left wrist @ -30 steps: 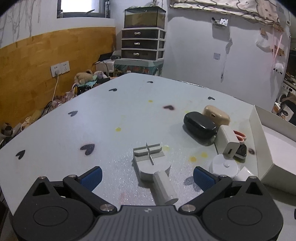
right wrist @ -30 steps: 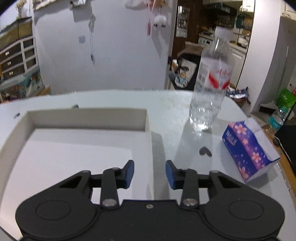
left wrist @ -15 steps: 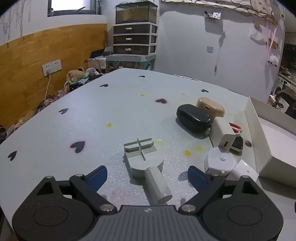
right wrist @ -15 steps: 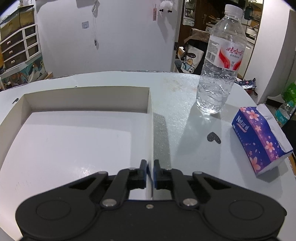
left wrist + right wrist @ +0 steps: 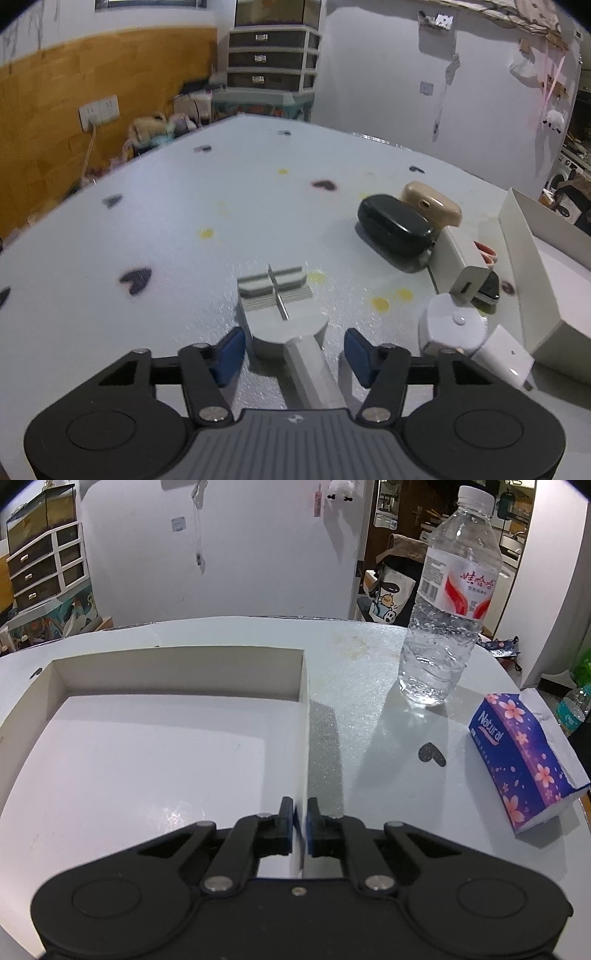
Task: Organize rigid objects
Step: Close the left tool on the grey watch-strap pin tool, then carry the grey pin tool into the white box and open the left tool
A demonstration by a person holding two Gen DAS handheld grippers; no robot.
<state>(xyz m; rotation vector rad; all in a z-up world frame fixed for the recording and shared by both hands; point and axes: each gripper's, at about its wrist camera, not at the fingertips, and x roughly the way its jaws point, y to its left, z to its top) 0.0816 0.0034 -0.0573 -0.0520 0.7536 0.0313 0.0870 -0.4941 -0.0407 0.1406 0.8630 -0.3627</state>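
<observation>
Dim indoor light, soft shadows, fisheye-bent edges (left view's far background blurred)

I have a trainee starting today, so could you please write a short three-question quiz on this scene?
1. True or false: the right tool is shut on the white box's side wall.
2. What lies between the open fingers of the left tool? A) black case B) grey tool with a handle C) tissue pack
3. Fill in: the water bottle stands ____ the white box.

Key: 1 true. 2 B, the grey tool with a handle. 3 outside, beside it on the table.
</observation>
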